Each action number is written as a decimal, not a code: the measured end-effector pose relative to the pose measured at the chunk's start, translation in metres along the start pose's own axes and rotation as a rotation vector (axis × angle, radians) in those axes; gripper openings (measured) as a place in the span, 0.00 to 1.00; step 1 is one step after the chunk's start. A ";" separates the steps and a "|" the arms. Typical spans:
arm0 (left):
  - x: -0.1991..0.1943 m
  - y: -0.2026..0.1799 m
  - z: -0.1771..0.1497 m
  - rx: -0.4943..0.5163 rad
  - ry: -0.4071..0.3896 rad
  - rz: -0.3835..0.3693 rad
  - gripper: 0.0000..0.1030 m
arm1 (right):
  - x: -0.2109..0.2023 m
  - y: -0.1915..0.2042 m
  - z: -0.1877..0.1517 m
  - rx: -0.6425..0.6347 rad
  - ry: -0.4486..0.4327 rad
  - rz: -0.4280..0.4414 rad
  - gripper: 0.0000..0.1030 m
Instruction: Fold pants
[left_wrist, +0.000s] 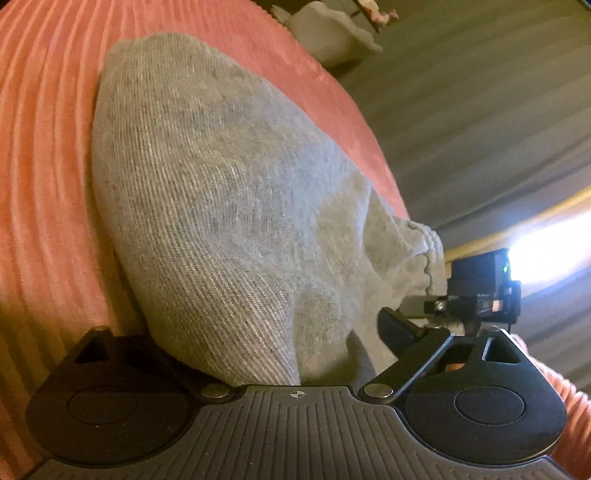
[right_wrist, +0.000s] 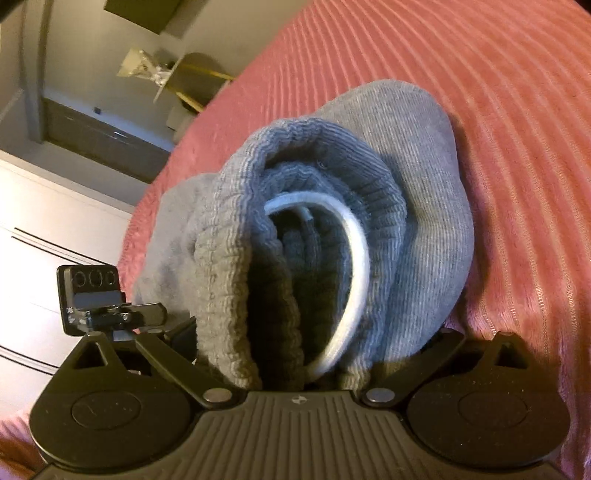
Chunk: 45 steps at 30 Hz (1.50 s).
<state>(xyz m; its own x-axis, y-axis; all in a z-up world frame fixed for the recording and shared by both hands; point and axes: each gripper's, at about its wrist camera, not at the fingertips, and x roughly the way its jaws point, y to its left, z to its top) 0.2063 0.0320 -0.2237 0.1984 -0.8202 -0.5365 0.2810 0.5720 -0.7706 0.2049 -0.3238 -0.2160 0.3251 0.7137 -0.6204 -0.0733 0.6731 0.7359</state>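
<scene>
Grey knit pants lie on a pink ribbed bedspread. In the left wrist view the cloth fills the space between my left gripper's jaws, and the fingertips are hidden under it. In the right wrist view the ribbed waistband with its white drawstring is bunched between my right gripper's jaws, which hold it. The other gripper shows at the edge of each view.
The bedspread's edge drops to a dark striped floor on the right of the left view. A pale object lies on the floor. White furniture and a doorway stand left in the right view.
</scene>
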 end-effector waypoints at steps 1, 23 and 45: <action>0.001 0.001 0.001 0.001 0.006 -0.013 1.00 | 0.000 0.001 -0.001 0.002 -0.004 -0.012 0.98; -0.021 -0.115 0.001 0.255 -0.088 0.428 0.40 | -0.047 0.116 -0.039 -0.235 -0.201 -0.245 0.67; -0.033 -0.118 0.079 0.264 -0.237 0.506 0.41 | -0.040 0.160 0.028 -0.334 -0.305 -0.308 0.66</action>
<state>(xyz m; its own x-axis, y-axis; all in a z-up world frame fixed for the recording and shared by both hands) 0.2412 -0.0085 -0.0881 0.5628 -0.4411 -0.6991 0.3138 0.8964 -0.3131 0.2067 -0.2501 -0.0663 0.6335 0.4191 -0.6503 -0.2108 0.9023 0.3761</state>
